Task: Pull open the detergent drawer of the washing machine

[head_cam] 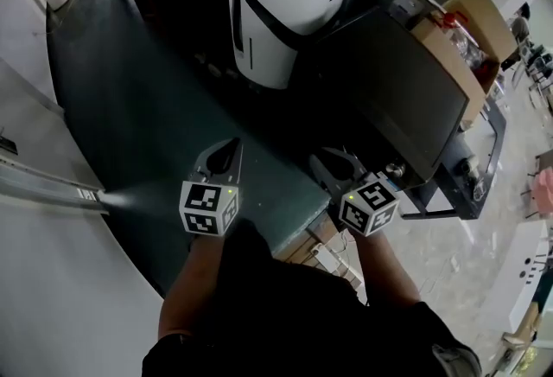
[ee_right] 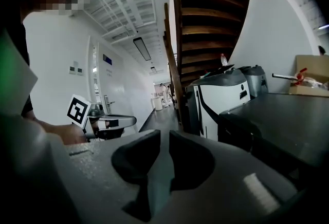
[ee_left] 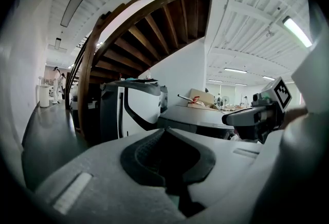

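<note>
I hold both grippers in the air over a dark floor, side by side. My left gripper (head_cam: 232,144) (ee_left: 164,133) is shut with nothing in it. My right gripper (head_cam: 341,161) (ee_right: 164,135) is open by a narrow gap, and nothing is between its pads. Ahead stands a white-and-black machine (head_cam: 285,3) (ee_left: 128,110) (ee_right: 221,97). To its right is a dark grey flat-topped appliance (head_cam: 389,99) (ee_right: 277,120) (ee_left: 200,117), close in front of the right gripper. I cannot make out a detergent drawer in any view.
A cardboard box (head_cam: 467,29) (ee_right: 311,76) lies on the dark appliance's far end. A wooden staircase (ee_left: 149,22) (ee_right: 211,12) rises over the machines. A white wall with a door (head_cam: 34,194) runs along the left. People stand far down the corridor (ee_left: 56,81).
</note>
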`<state>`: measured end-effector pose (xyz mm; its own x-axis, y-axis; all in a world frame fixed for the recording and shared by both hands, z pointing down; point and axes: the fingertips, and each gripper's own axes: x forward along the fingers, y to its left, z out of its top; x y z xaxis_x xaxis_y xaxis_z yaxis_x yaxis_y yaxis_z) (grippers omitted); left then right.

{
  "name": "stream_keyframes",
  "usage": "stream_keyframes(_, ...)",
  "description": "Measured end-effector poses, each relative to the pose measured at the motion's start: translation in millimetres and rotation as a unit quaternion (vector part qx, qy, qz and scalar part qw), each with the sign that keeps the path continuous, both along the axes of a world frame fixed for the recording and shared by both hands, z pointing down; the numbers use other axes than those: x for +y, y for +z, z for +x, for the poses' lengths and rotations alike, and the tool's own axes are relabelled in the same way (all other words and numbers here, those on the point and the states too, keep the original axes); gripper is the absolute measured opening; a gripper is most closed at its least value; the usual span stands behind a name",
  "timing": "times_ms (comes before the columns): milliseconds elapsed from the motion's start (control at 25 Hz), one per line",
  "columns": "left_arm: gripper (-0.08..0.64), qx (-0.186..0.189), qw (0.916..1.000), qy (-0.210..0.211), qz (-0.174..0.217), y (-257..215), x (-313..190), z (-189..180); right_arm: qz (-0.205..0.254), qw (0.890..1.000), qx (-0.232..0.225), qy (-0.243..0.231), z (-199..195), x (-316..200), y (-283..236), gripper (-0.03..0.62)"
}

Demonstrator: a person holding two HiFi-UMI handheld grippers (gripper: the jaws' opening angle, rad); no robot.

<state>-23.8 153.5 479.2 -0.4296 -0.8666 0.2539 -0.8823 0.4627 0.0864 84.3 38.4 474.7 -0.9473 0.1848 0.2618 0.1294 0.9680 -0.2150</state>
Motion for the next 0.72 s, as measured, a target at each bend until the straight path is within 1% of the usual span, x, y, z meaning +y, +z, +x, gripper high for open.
stream_keyframes(120,0.011,0.014,0.9996,0.019,-0.012,-15,6,-22,-0.007,1.0,0.005,0.009,-26,9,-22,0.058)
stream_keyframes(320,0.011,0.01,0.9984,0.054,-0.013,-45,-2,-50,-0.015,1.0,0.003,0.026,-59,12,-53,0.058)
stream_keyframes(480,0.011,0.015,0.998,0.06,-0.006,-56,-5,-57,-0.019,0.999,0.019,0.031,-64,14,-50,0.058)
stream_keyframes(720,0.011,0.036,0.9966,0.072,-0.019,-45,-16,-66,-0.032,0.998,0.027,0.042,-72,1,-47,0.058)
